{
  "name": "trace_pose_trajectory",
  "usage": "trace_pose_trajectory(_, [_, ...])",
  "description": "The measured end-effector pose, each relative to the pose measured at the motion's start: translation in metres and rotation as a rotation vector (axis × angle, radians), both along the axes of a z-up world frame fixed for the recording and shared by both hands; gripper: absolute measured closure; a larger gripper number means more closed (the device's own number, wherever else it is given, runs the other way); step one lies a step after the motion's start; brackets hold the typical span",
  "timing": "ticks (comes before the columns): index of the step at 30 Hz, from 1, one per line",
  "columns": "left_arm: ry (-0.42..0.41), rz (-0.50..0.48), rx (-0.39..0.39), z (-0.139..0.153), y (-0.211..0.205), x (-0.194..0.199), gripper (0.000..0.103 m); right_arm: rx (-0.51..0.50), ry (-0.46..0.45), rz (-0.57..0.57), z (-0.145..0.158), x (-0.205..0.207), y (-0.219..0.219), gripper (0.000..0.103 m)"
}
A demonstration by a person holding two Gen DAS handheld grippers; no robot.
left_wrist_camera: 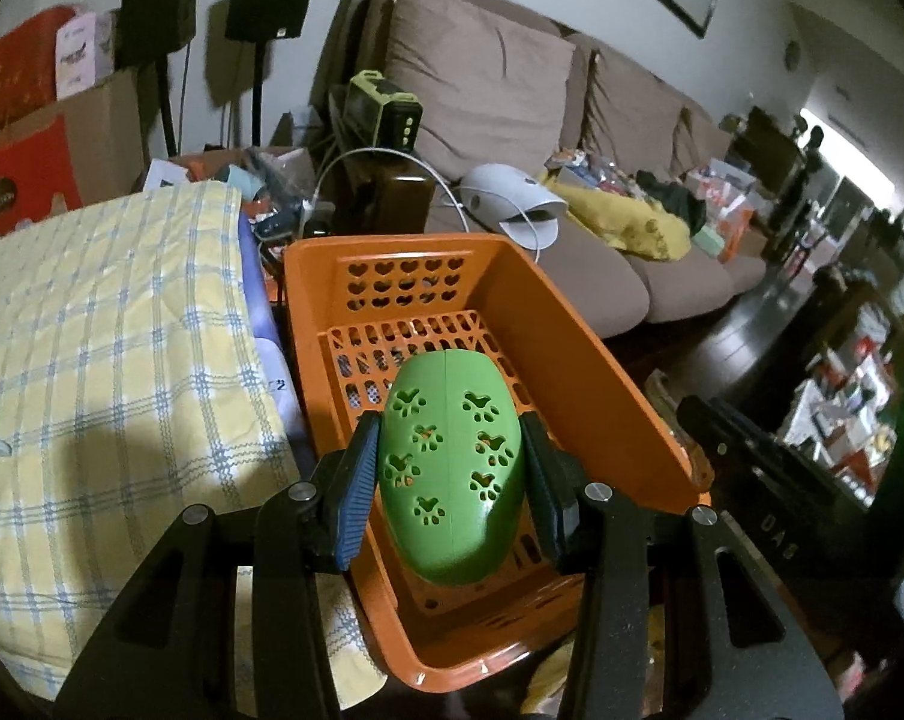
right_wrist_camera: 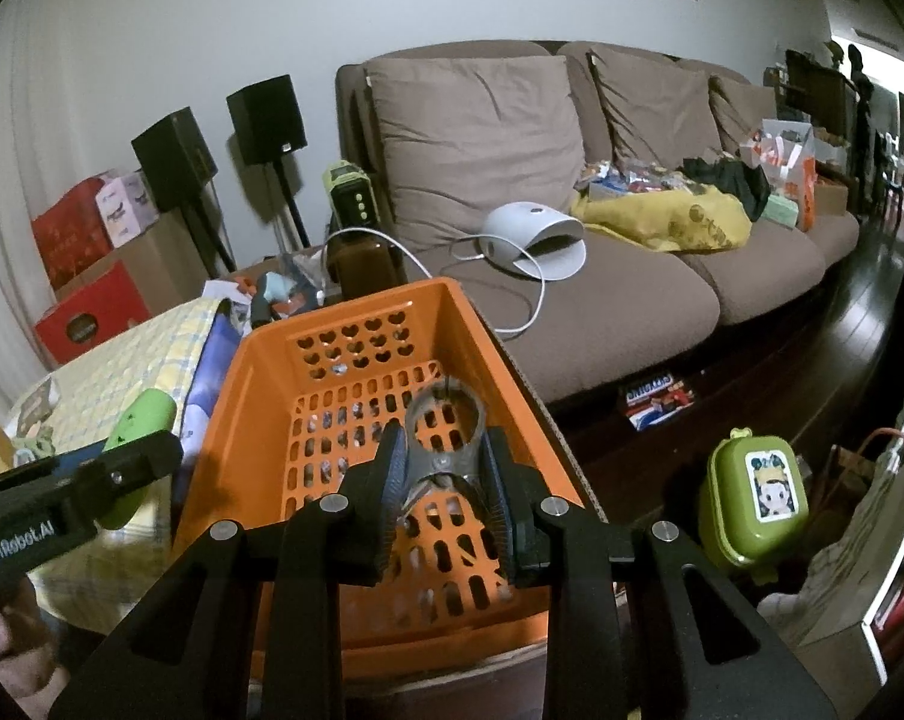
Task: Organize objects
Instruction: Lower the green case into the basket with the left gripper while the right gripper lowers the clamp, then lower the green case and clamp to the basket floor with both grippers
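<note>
I count one orange basket [left_wrist_camera: 577,324], centre of both views. One green oval case with paw cut-outs [left_wrist_camera: 452,468] sits lower centre in my left view. One grey clip-like tool [right_wrist_camera: 446,456] shows at the centre of my right view. Two black speakers [right_wrist_camera: 266,117] stand upper left. I see one brown sofa [right_wrist_camera: 571,294] with three back cushions [right_wrist_camera: 475,138] across the upper half, one white device [right_wrist_camera: 532,240] on it, and one green lunch box [right_wrist_camera: 751,504] lower right.

Cluttered home living room: brown sofa [right_wrist_camera: 571,228], stand speakers [right_wrist_camera: 266,120].
</note>
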State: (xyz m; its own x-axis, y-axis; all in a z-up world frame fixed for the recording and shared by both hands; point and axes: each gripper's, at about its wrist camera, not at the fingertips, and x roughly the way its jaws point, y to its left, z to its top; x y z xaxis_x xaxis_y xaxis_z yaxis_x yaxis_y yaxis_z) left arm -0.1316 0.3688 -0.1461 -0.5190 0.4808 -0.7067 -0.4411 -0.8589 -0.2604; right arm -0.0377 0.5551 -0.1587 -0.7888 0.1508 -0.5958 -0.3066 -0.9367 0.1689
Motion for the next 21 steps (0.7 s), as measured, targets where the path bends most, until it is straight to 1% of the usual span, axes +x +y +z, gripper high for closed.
trace_pose_trajectory(4, [0.014, -0.001, -0.012, 0.0, 0.002, 0.001, 0.061, -0.002, -0.025, 0.012, -0.004, -0.004, -0.001, 0.078])
trace_pose_trajectory(7, [0.01, -0.011, -0.016, -0.003, 0.005, 0.003, 0.061, -0.005, -0.033, 0.031, -0.005, -0.006, -0.005, 0.078])
trace_pose_trajectory(9, [0.008, -0.014, -0.033, -0.005, 0.008, 0.005, 0.061, 0.004, -0.038, 0.036, -0.006, -0.007, -0.007, 0.079])
trace_pose_trajectory(15, [-0.026, -0.015, -0.049, -0.02, 0.014, 0.003, 0.061, -0.01, -0.071, 0.048, -0.012, -0.012, -0.006, 0.079])
trace_pose_trajectory(21, [-0.044, -0.011, -0.076, -0.032, 0.02, 0.003, 0.061, 0.006, -0.096, 0.066, -0.015, -0.014, -0.011, 0.078])
